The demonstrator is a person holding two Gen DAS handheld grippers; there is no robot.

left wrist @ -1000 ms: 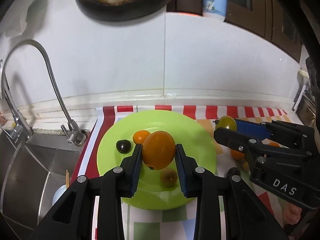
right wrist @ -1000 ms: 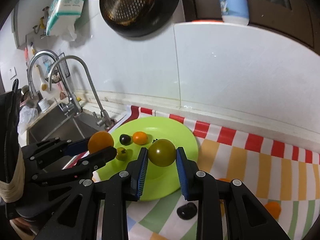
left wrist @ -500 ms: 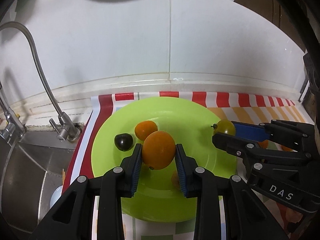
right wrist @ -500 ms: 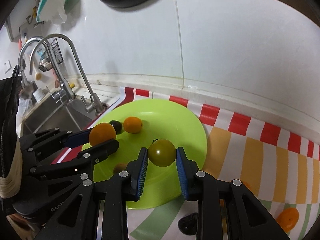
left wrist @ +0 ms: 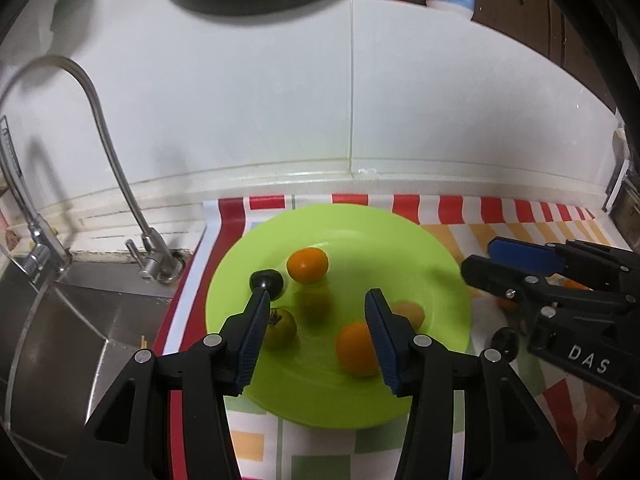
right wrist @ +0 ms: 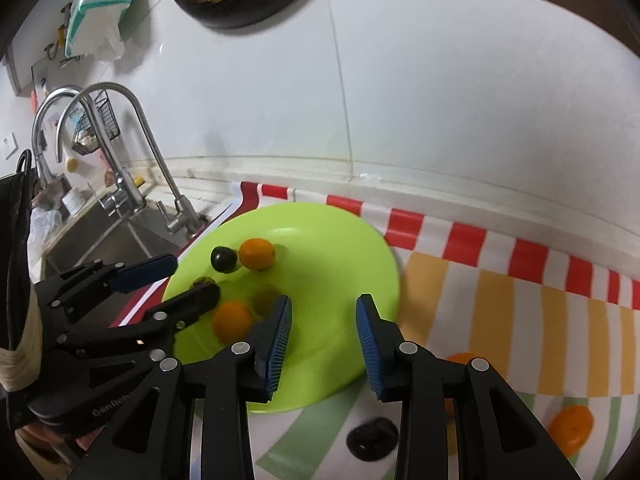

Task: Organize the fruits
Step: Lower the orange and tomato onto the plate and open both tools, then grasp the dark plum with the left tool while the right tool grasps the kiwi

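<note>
A lime-green plate [left wrist: 400, 224] lies on a striped cloth and holds a small orange [left wrist: 307, 265], a black fruit [left wrist: 267, 280] and a green tomato [left wrist: 280, 326]. A larger orange [left wrist: 354, 348] lies blurred on the plate by my left gripper's right finger, free of the pads. My left gripper [left wrist: 316, 312] hovers over the plate with its jaws opening and nothing gripped. My right gripper [right wrist: 323, 312] is also opening over the plate [right wrist: 360, 240], empty. An olive tomato [right wrist: 266, 298] sits blurred on the plate just left of it, next to the larger orange [right wrist: 232, 320].
A steel sink [left wrist: 72, 320] and faucet [left wrist: 100, 128] stand to the left of the plate. On the cloth [right wrist: 520, 280] to the right lie a black fruit [right wrist: 370, 438] and two oranges [right wrist: 570, 428]. A white tiled wall rises close behind.
Both grippers have opened over the plate. The left let go of its orange and the right let go of its olive tomato; both fruits now lie on the plate.
</note>
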